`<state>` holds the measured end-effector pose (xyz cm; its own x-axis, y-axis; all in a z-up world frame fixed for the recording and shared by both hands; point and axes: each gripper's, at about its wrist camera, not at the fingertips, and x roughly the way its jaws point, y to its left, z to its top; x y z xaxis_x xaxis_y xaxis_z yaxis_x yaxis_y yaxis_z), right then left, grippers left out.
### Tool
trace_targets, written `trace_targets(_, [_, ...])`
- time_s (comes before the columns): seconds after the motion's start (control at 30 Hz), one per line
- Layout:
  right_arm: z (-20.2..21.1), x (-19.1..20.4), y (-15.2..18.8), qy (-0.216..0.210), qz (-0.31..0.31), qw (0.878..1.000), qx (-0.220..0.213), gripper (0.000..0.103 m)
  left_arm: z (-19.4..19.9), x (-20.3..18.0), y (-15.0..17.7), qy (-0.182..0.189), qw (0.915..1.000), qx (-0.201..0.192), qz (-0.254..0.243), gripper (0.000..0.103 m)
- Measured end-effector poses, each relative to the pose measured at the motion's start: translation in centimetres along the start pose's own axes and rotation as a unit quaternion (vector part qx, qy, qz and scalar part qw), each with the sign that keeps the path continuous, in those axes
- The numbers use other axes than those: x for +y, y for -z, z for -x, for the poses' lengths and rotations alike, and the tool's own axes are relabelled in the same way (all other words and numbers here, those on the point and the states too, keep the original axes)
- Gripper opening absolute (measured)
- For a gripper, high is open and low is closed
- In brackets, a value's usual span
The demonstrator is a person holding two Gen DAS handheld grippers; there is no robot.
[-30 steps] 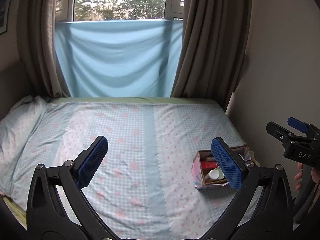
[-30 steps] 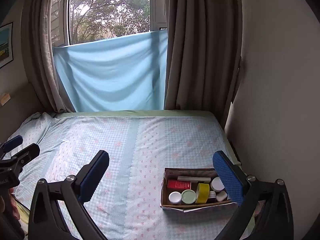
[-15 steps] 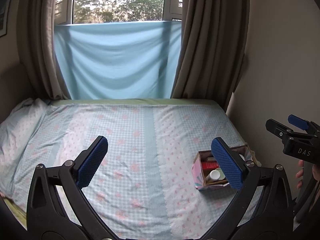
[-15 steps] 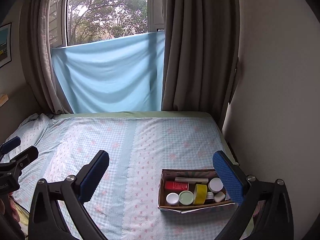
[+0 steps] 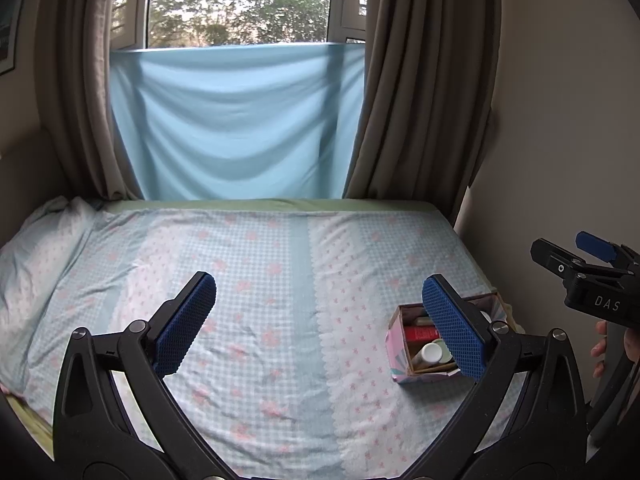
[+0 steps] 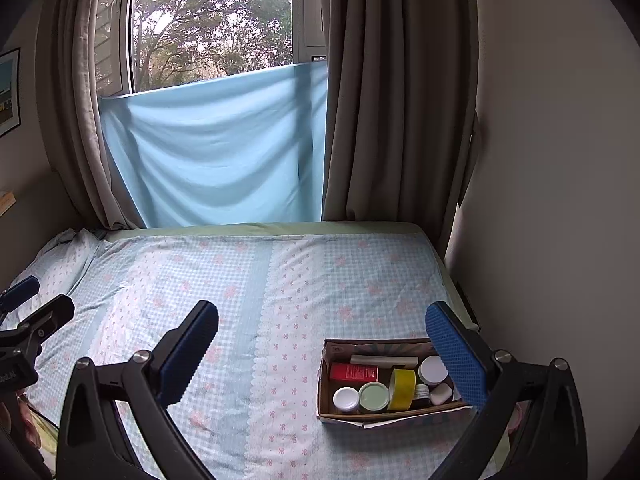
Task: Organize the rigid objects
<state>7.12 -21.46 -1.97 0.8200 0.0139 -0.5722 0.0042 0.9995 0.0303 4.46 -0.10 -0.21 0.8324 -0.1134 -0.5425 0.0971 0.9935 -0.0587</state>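
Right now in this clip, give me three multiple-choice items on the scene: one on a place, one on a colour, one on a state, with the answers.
1. Where on the bed does the cardboard box sit?
A. Near the right edge, by the wall
B. On the pillow at the left
C. Against the blue cloth under the window

2. What colour is the roll of tape standing in the box?
A. Red
B. Yellow
C. Black

3. What state are the left claw and right claw in?
A. Both shut on jars
B. One shut on the box wall
C. Both open, holding nothing

Answers: 1 A, the box lies at the bed's right side close to the wall. 2 B, the roll is yellow, next to a green-lidded jar. 3 C, each claw's blue pads stand wide apart with only bedding between them.
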Motion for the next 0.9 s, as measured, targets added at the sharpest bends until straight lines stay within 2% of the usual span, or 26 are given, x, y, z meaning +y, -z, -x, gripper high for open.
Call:
trace_targets(0.53, [-0.27,-0.15,-0.38,0.002,-0.002,1.0,0.002,0.103,-0.62,-0.19,-0.19,-0.003,1.0,-0.006,0.002,0.103])
trace_targets(0.7, [-0.39,-0.21,-0.6,0.002,-0.001,1.0,0.001,0.103,-0.41,-0.69,-0.16,-0.026,0.9993,-0.026,-0.008,0.103])
trace_targets(0.9, [-0.77,-0.67,-0.71,0.005,-0.005,1.0,0.003,0.103,-0.43,-0.92,-0.49,-0.029,0.9991,-0.032,-0.004,0.103])
